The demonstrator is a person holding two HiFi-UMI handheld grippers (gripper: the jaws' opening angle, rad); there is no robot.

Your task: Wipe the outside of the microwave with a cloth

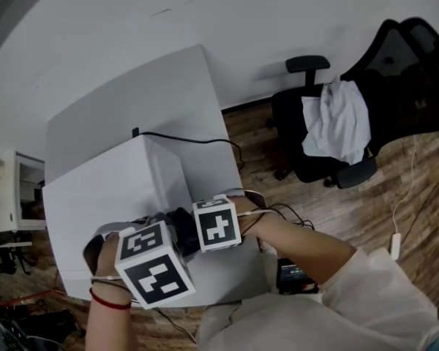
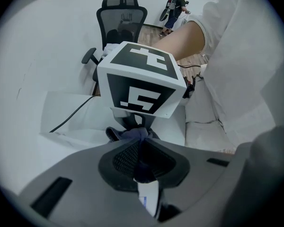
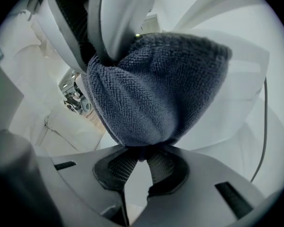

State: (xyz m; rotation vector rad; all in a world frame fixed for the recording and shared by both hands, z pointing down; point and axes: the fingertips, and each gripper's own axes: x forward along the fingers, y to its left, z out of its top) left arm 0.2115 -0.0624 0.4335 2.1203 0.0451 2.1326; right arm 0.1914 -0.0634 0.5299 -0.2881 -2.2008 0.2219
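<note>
The white microwave [image 1: 117, 192] stands on a white table [image 1: 132, 108], seen from above. A dark blue-grey cloth [image 1: 181, 227] is stretched between my two grippers over the microwave's near right corner. My left gripper [image 2: 141, 167] points down and is shut on one end of the cloth [image 2: 143, 162]; its marker cube [image 1: 154, 265] hides the jaws in the head view. My right gripper [image 3: 139, 161] is shut on the other end, and the cloth [image 3: 156, 89] bulges out wide in front of its jaws. The right gripper's cube [image 1: 218, 224] sits just right of the left one.
A black power cable [image 1: 197, 139] runs from the microwave's back across the table. A black office chair [image 1: 380, 86] with a white garment [image 1: 338, 123] stands on the wooden floor to the right. A power strip [image 1: 395, 244] lies on the floor. A person [image 2: 176, 7] stands far off.
</note>
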